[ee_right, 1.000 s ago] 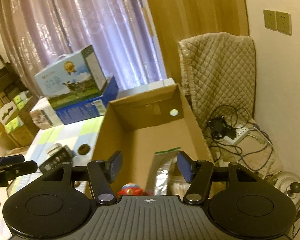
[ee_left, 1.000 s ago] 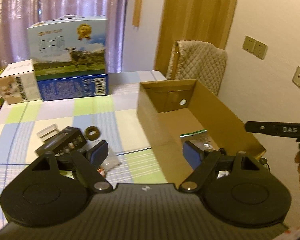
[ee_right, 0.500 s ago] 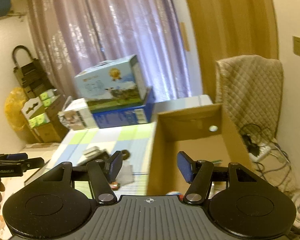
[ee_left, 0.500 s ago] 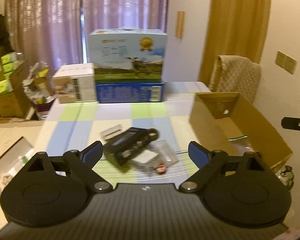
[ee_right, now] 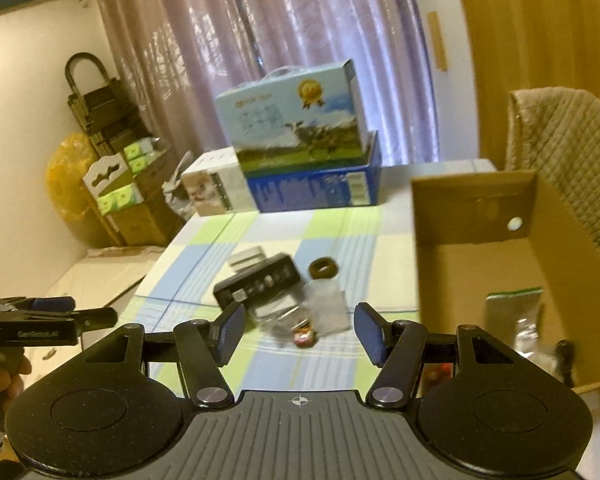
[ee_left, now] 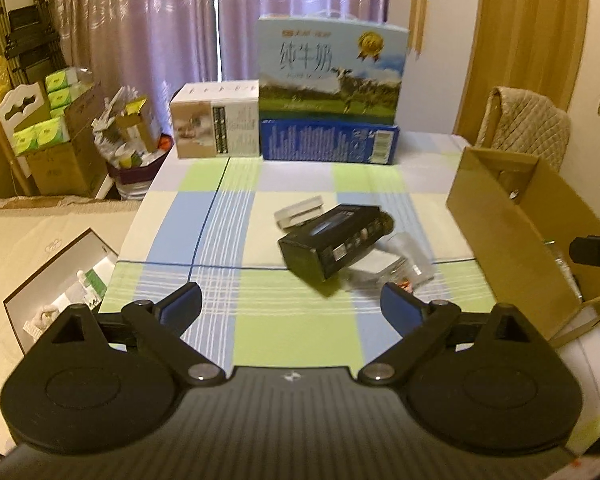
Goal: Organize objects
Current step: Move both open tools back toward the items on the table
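the left gripper (ee_left: 292, 306) hangs over the near part of the checked tablecloth (ee_left: 220, 216) with its 2 blue-padded fingers (ee_left: 182, 306) spread wide and nothing between them. the right gripper (ee_right: 300, 334) is likewise spread and empty, held above the table edge just left of the cardboard box (ee_right: 476, 208).

the loose things sit in a small cluster mid-table: a black box (ee_left: 332, 240) lying tilted, a small white flat box (ee_left: 300, 212) touching its far side, and a clear plastic bag (ee_left: 404, 264) against its near right end, with something small and red at the bag's near edge. in the right wrist view a brown ring (ee_right: 322, 268) lies just beyond the bag, beside the black box.

the open cardboard box stands at the table's right edge; a silvery pouch with a green top (ee_right: 512, 312) is inside it, leaning near the front. its other contents are too blurred to name.

at the far end a milk carton case (ee_left: 332, 68) is stacked on a blue box (ee_left: 328, 140), with a white box (ee_left: 214, 120) beside them. a hand (ee_right: 0, 376) shows at the lower left of the right wrist view, beneath the left gripper's fingers.
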Demonstrator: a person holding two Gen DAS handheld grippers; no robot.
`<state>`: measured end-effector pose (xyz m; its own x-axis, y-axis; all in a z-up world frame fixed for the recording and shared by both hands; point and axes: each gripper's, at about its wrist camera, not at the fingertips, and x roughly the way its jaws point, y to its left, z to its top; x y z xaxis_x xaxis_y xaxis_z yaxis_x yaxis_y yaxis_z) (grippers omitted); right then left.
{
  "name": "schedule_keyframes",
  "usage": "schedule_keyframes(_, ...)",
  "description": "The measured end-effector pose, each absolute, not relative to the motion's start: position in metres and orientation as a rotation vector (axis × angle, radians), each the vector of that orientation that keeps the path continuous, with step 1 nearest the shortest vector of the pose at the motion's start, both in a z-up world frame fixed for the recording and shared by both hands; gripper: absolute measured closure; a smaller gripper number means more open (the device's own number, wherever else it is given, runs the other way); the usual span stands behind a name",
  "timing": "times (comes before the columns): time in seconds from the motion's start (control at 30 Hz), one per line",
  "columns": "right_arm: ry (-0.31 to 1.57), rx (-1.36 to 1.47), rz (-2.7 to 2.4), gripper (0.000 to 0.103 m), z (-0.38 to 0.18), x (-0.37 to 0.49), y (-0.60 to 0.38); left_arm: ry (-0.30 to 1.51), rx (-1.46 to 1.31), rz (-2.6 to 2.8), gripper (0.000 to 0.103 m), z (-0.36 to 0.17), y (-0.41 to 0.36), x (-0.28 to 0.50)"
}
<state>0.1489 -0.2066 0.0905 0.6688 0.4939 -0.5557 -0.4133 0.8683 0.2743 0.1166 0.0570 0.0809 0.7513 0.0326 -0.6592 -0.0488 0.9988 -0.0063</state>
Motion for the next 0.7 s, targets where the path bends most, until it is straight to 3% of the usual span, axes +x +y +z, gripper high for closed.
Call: schedule_keyframes(0.7, 0.708, -0.044, 0.494, 0.045, -0.029, 0.217, -0.145, 0.783, -0.014, -0.005, 0.007, -0.016, 0.068, 0.198)
